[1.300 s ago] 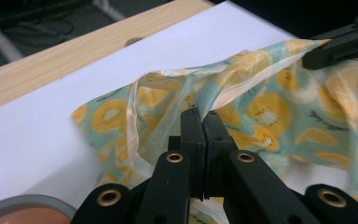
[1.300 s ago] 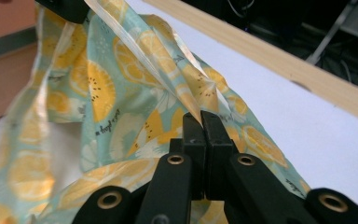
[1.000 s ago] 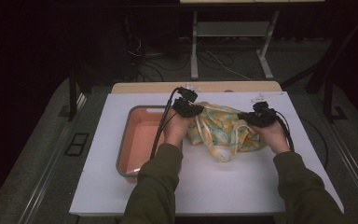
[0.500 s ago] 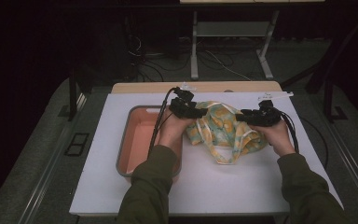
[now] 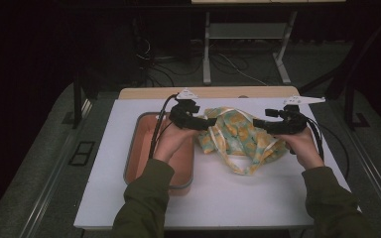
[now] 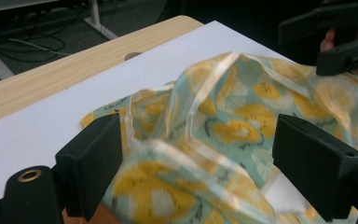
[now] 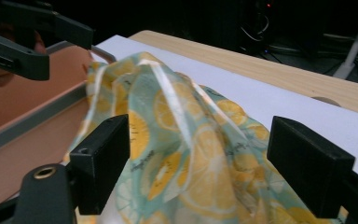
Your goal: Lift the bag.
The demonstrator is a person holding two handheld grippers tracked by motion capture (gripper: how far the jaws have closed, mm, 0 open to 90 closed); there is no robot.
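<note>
Lemon-print cloth (image 5: 240,139) between spread jaws

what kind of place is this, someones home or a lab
Most likely a lab or recording room, not a home. A white board lies on a wooden table as a work surface, loose cables trail over a dark floor behind it, and the person wears a camera-carrying gripper on each hand.

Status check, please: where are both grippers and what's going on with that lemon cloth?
Left gripper and right gripper: jaws open, at opposite sides of the cloth. Cloth bunched on the white board, beside the pink tray. Nothing in the way.
</note>
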